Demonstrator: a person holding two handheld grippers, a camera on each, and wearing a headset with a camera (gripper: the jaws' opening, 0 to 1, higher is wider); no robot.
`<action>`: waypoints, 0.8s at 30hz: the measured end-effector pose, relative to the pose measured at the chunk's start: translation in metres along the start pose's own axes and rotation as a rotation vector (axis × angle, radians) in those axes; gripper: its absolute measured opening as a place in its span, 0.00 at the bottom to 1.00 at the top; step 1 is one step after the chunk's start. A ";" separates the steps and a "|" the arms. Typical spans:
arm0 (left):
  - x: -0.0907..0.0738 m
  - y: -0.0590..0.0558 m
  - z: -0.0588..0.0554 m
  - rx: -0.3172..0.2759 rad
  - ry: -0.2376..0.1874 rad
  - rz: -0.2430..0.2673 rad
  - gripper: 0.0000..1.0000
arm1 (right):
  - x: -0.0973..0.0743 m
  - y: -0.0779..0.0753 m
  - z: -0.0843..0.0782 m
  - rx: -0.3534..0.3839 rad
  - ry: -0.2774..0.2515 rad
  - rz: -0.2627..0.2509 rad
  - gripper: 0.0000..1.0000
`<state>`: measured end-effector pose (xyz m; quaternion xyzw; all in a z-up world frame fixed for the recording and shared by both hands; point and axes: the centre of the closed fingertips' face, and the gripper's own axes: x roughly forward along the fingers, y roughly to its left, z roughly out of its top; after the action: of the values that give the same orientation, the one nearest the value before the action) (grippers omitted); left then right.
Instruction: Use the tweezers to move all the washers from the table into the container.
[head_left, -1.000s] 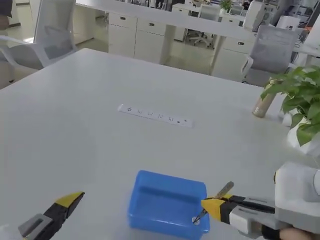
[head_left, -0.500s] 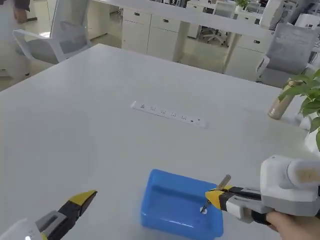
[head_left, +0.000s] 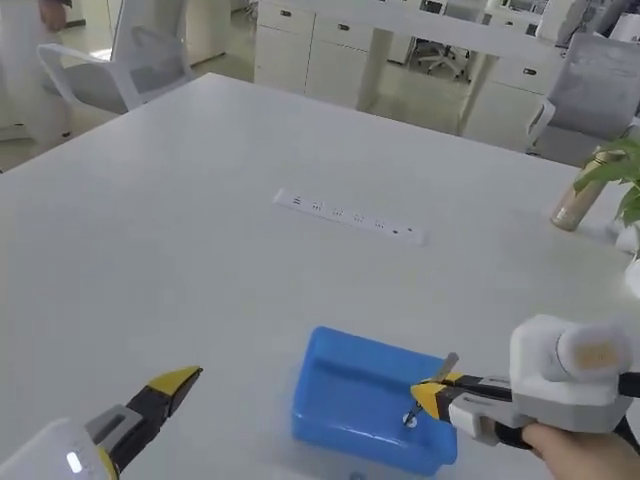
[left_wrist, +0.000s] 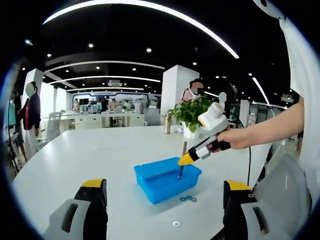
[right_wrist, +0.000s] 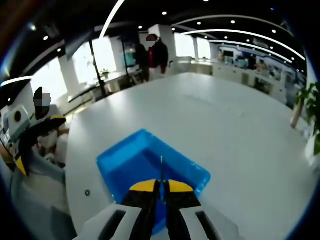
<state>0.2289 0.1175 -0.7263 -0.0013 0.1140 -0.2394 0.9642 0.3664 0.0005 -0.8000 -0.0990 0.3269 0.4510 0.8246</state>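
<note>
Your right gripper (head_left: 428, 395) is clamped on the tweezers (left_wrist: 183, 149), which stand nearly upright, tips down inside the blue container (head_left: 340, 390); your left gripper (head_left: 185, 378) has jaws wide apart

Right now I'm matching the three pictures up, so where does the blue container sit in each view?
Head view: blue container, bottom centre, slightly right.
Left gripper view: centre, just below the middle.
Right gripper view: lower centre, just above that view's own jaws.
Shared landmark: the tweezers clamped in the right hand-held gripper, tip pointing into the container.
</note>
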 end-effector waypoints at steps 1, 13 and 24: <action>-0.001 0.001 0.001 -0.009 -0.010 0.000 0.99 | 0.000 -0.001 0.000 0.000 -0.002 -0.004 0.03; 0.000 0.002 0.000 -0.011 -0.006 0.006 0.99 | -0.002 -0.006 -0.003 0.015 -0.009 -0.008 0.03; 0.000 0.003 -0.001 -0.010 -0.004 0.011 0.99 | -0.029 0.012 0.017 0.025 -0.124 0.009 0.03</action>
<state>0.2300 0.1207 -0.7275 -0.0059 0.1135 -0.2338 0.9656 0.3530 -0.0044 -0.7670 -0.0591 0.2811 0.4558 0.8424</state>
